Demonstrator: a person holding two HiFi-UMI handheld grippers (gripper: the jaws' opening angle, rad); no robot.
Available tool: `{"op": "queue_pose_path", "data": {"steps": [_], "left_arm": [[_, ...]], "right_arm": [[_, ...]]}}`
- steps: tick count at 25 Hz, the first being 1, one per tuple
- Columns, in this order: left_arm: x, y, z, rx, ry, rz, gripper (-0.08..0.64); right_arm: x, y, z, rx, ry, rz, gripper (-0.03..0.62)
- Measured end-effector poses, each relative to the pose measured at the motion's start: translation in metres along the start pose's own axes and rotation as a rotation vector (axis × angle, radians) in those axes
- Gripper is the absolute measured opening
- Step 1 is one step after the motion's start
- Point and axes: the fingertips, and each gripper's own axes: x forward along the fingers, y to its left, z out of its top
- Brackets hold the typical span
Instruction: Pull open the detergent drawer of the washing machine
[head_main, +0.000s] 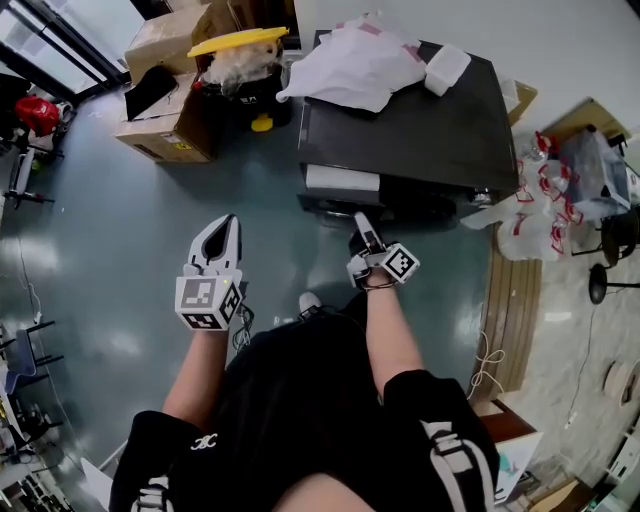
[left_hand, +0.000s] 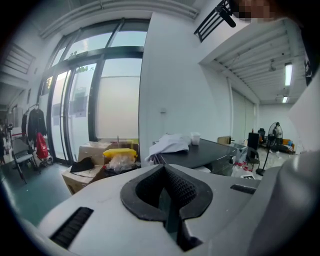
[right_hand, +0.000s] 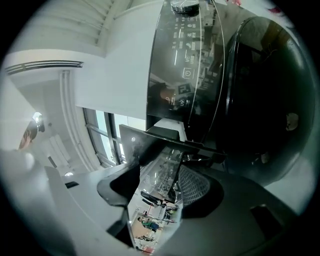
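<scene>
The black washing machine (head_main: 420, 130) stands ahead of me in the head view. Its detergent drawer (head_main: 340, 190) juts out a little from the top left of the front. My right gripper (head_main: 361, 228) reaches to that drawer. In the right gripper view the glossy drawer front (right_hand: 155, 150) sits between the pads, and my right gripper (right_hand: 160, 182) is shut on it, beside the dark control panel (right_hand: 185, 75) and round door (right_hand: 265, 100). My left gripper (head_main: 228, 222) hangs over the floor left of the machine, shut on nothing, and my left gripper (left_hand: 164, 170) points toward the windows.
White cloth (head_main: 355, 65) and a white container (head_main: 445, 68) lie on the machine's top. Cardboard boxes (head_main: 170, 120) and a yellow-lidded bin (head_main: 238, 42) stand at the back left. Plastic bags (head_main: 540, 200), wooden boards (head_main: 510, 300) and a black stool (head_main: 610, 250) are on the right.
</scene>
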Motion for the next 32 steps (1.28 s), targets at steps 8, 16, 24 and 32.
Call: {"op": "queue_pose_path", "data": {"steps": [8,16,24,32], "left_arm": [[-0.009,-0.006,0.006,0.003,-0.047,-0.042,-0.006],[-0.010,-0.017,0.016,-0.002,-0.077,-0.078,-0.006],[-0.021,-0.040,0.019,-0.020,-0.098,-0.102,-0.006],[-0.066,-0.058,0.005,-0.021,-0.089,-0.102,-0.006]], "right_arm": [[-0.022,0.014,-0.016,0.022,-0.029,0.007,0.244],[-0.045,0.021,-0.029,0.040,-0.027,0.005,0.241],[-0.067,0.029,-0.042,0.050,-0.011,0.002,0.241],[-0.093,0.040,-0.059,0.052,0.005,0.004,0.238]]}}
